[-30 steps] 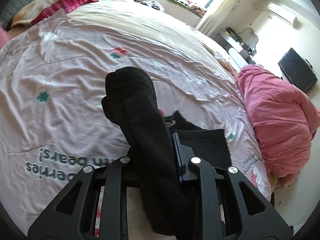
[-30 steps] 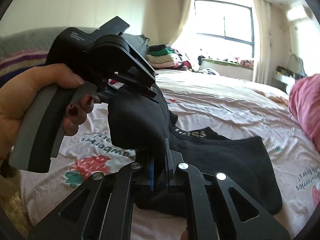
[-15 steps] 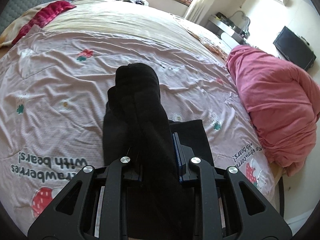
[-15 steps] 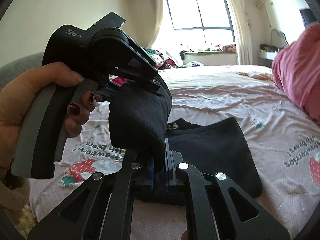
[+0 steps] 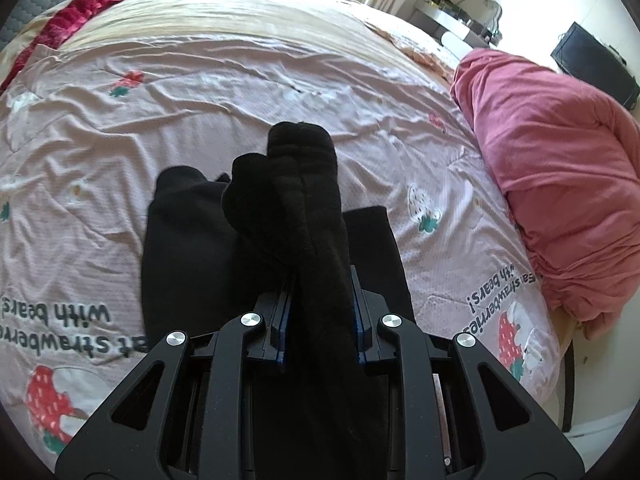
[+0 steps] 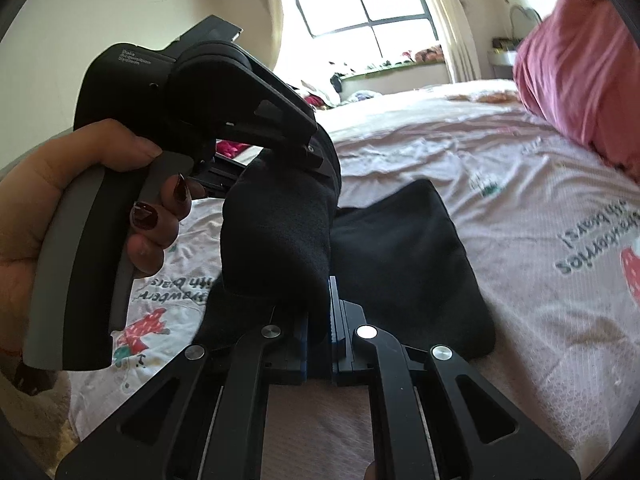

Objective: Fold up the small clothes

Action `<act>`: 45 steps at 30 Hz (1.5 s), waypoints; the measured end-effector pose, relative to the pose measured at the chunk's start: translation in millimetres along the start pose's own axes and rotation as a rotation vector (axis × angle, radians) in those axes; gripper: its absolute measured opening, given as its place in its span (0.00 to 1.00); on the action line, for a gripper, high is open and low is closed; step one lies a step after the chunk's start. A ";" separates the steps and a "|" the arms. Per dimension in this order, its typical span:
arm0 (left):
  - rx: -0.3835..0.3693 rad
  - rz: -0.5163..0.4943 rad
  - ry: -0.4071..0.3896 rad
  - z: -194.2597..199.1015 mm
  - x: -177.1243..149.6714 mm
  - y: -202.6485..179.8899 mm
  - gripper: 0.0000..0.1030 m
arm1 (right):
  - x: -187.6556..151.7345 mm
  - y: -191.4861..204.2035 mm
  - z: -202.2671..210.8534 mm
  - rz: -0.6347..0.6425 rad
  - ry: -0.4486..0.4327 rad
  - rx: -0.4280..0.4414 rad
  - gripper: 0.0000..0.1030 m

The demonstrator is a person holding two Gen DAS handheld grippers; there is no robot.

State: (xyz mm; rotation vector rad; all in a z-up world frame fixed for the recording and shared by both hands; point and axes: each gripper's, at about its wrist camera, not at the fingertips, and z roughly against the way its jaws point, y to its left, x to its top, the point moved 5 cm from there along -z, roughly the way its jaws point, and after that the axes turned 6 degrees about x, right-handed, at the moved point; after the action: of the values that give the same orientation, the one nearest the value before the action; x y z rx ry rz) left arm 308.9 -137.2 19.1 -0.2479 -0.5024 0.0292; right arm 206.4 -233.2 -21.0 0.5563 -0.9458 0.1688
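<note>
Both your left tongs [image 5: 320, 320] and right tongs [image 6: 318, 328] clench the black garment [image 5: 304, 208], its remainder draped on the bed [image 5: 240, 80] beyond them.

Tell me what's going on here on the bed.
A person is folding a black garment on a strawberry-print bedsheet. Both handheld grippers are clamped on bunched parts of it: the left gripper and the right gripper each hold fabric lifted above the rest, which lies flat on the sheet. A pink duvet sits heaped at the bed's edge.
</note>
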 end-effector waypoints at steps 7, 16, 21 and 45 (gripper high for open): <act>0.044 -0.048 0.067 -33.7 -4.1 -24.4 0.20 | -11.4 -30.5 -2.8 -0.144 0.058 0.018 0.07; 0.073 -0.065 0.119 -63.5 -7.5 -49.5 0.33 | -24.3 -60.2 -2.7 -0.321 0.102 0.065 0.12; -0.003 -0.053 0.121 -67.6 -7.5 -58.6 0.57 | -28.7 -69.8 -1.6 -0.411 0.121 0.110 0.15; 0.175 -0.115 -0.145 -5.4 -52.9 52.0 0.60 | 59.1 -69.3 -31.5 -0.132 0.200 0.016 0.50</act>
State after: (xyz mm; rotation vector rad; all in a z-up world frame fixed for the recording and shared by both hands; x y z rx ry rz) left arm 266.8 -92.7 -23.1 -0.0448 -0.6537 -0.0211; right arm 289.5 -281.4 -13.9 0.6025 -0.7120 0.1113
